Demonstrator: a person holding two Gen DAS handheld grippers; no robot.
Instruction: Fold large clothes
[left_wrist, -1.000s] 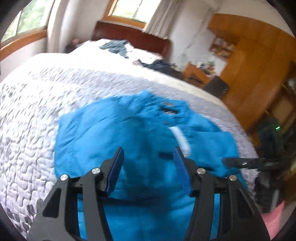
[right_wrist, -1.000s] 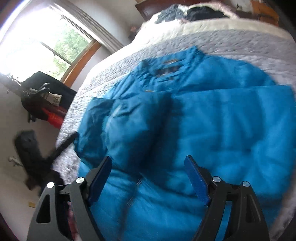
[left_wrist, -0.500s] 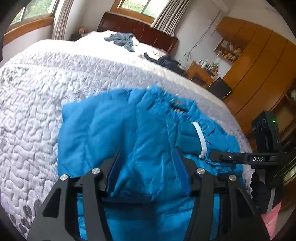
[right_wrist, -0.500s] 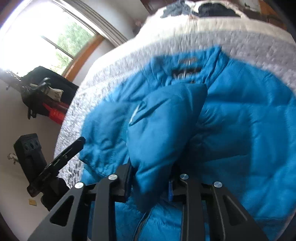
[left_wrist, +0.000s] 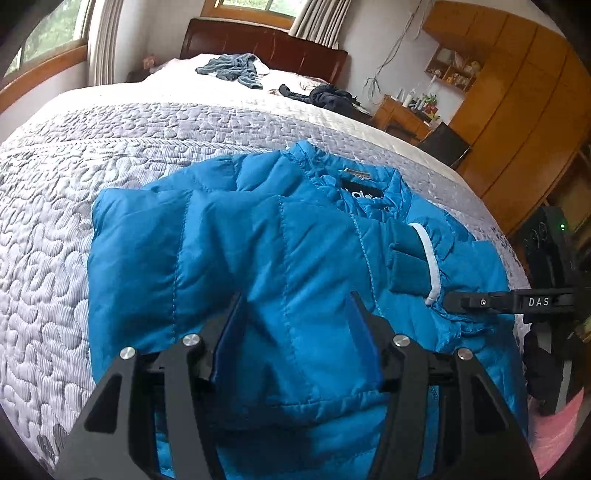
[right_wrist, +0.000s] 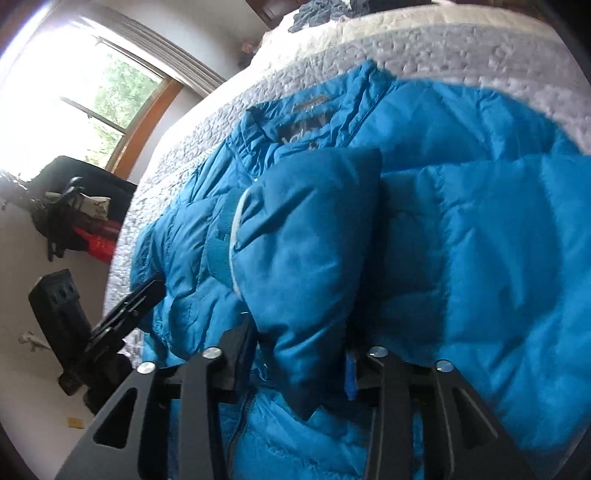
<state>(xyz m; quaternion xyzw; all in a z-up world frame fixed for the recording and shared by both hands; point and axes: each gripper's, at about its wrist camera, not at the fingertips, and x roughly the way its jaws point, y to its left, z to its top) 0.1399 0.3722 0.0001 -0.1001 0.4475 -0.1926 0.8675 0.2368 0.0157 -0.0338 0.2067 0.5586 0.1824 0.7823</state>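
A bright blue puffer jacket lies collar-away on the grey quilted bed, one sleeve folded across its chest. The sleeve's white-trimmed cuff points right. My left gripper is at the near hem. Its jaws stand wide, and puffy fabric bulges between them and touches both pads. In the right wrist view my right gripper is shut on a thick fold of the jacket, with the cuff just left of it. Each view shows the other tool: the right gripper and the left gripper.
Crumpled clothes and a dark garment lie near the headboard. A wooden wardrobe, a desk and a dark chair stand to the right. A window and dark bags are on the left.
The right gripper has closed from wide open onto a fold of the jacket. The left gripper has pushed into the hem at the same jaw width, and fabric now fills its gap.
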